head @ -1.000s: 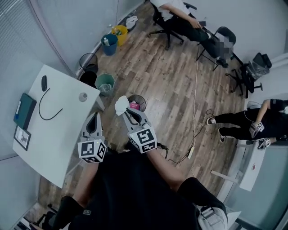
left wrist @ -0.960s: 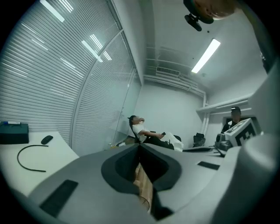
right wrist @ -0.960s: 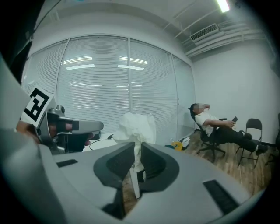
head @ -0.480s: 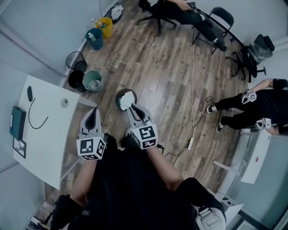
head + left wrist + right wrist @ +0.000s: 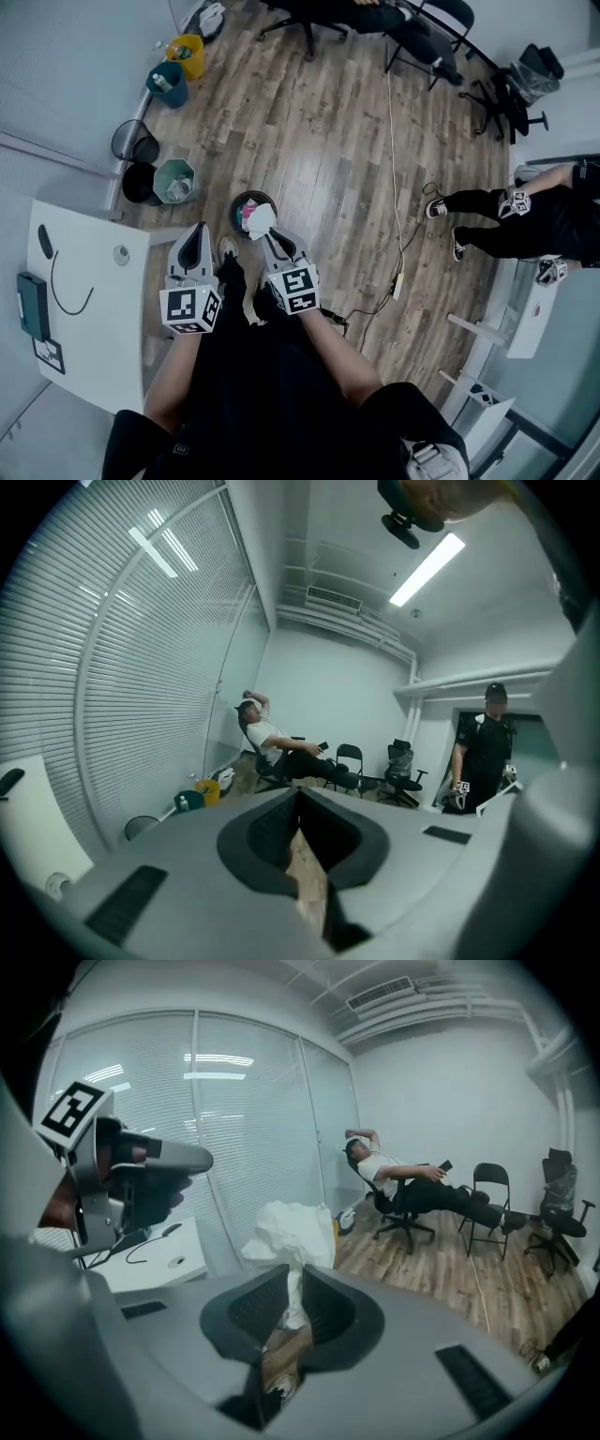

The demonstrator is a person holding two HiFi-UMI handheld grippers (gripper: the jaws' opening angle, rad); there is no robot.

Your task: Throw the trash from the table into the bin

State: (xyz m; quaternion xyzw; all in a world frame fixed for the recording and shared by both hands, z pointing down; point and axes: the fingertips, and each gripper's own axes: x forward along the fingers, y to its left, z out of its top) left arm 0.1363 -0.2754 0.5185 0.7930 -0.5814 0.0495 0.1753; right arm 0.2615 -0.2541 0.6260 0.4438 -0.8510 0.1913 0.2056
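Observation:
My right gripper (image 5: pixel 268 235) is shut on a crumpled white paper wad (image 5: pixel 261 219), which hangs over the round black mesh bin (image 5: pixel 233 208) on the wooden floor. Pink rubbish lies inside the bin. In the right gripper view the wad (image 5: pixel 290 1230) sticks up from between the jaws of the gripper (image 5: pixel 292 1281). My left gripper (image 5: pixel 200 230) hangs beside it to the left, over the table's corner, jaws shut with nothing between them. In the left gripper view its tips (image 5: pixel 300 794) meet, and floor shows behind.
The white table (image 5: pixel 89 319) at left carries a cable, a mouse and a dark notebook (image 5: pixel 28 305). More bins stand along the wall: a green one (image 5: pixel 173 180), two black, a blue (image 5: pixel 167 82) and a yellow. One person sits in a chair (image 5: pixel 398 1190); another stands at right (image 5: pixel 520 220). A cord (image 5: pixel 394 178) crosses the floor.
Both grippers have swung away from the table toward the floor. The paper wad, which was short of the black bin, now hangs over it.

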